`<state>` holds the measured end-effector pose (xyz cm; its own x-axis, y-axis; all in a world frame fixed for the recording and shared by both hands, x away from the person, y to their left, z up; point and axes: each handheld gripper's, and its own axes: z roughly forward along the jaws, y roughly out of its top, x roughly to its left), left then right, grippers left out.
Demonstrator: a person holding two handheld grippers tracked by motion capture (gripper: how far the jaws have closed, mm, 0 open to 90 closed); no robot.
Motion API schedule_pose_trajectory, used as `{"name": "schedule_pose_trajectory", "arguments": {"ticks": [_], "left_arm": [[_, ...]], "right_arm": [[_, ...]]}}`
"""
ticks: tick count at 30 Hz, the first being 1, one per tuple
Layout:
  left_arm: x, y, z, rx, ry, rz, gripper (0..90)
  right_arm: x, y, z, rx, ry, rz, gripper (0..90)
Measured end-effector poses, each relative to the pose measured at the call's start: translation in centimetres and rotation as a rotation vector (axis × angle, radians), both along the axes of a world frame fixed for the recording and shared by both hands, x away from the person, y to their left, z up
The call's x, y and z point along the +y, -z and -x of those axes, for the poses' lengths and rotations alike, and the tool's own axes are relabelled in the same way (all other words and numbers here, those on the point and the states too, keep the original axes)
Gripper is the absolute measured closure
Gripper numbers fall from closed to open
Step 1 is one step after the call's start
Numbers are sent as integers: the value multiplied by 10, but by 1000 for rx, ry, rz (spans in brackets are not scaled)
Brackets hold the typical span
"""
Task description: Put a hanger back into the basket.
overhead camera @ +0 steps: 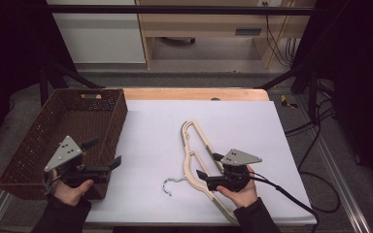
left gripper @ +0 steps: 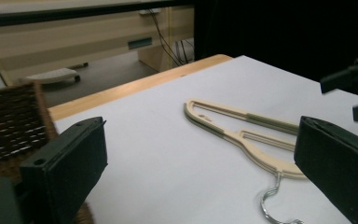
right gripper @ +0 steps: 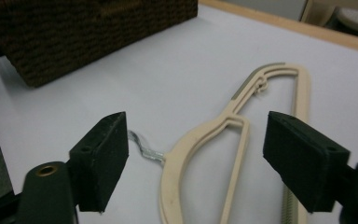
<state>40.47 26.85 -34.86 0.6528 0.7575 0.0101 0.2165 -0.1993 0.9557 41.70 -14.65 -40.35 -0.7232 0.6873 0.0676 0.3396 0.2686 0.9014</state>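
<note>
My right gripper (overhead camera: 209, 166) hung with its black jaws spread wide, grasping nothing, just over the neck of a cream plastic clothes hanger (overhead camera: 197, 145) with a bent silver wire hook (overhead camera: 171, 185). The hanger lay flat on the white sheet (overhead camera: 155, 141) covering the wooden table (overhead camera: 194, 93). My left gripper (overhead camera: 104, 153) was likewise released and empty, held beside the near corner of a dark brown woven basket (overhead camera: 39, 141) at the sheet's left edge

On my white-covered table (overhead camera: 150, 145): one cream clothes hanger (overhead camera: 199, 155), one brown wicker basket (overhead camera: 39, 141), and my two grippers, left (overhead camera: 106, 153) and right (overhead camera: 208, 167).
</note>
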Motion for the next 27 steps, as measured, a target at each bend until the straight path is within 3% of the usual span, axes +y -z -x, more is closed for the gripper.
{"name": "schedule_pose_trajectory", "arguments": {"ticks": [2,4,8,9,10,16,21,23,27], "left_arm": [[-16,5,-3,23,37,-13,37],[-22,6,-4,31,50,-19,44],[-44,16,-9,69,92,-62,55],[-57,22,-12,94,115,-83,59],[-57,22,-12,94,115,-83,62],[-94,39,-21,158,191,-143,91],[-126,55,-32,207,242,-217,143],[-130,58,-33,213,248,-226,157],[-143,72,-40,267,269,-232,227]], "right_arm": [[-8,-4,1,-15,19,-42,156],[-17,-8,1,-28,47,-82,129],[-30,-13,4,-60,70,-109,107],[-35,-16,6,-66,78,-114,103],[-38,-17,6,-71,81,-120,103],[-46,-19,13,-77,89,-121,100],[-55,-18,18,-72,98,-118,94],[-56,-18,18,-73,102,-121,94],[-59,-18,19,-78,104,-121,92]]}}
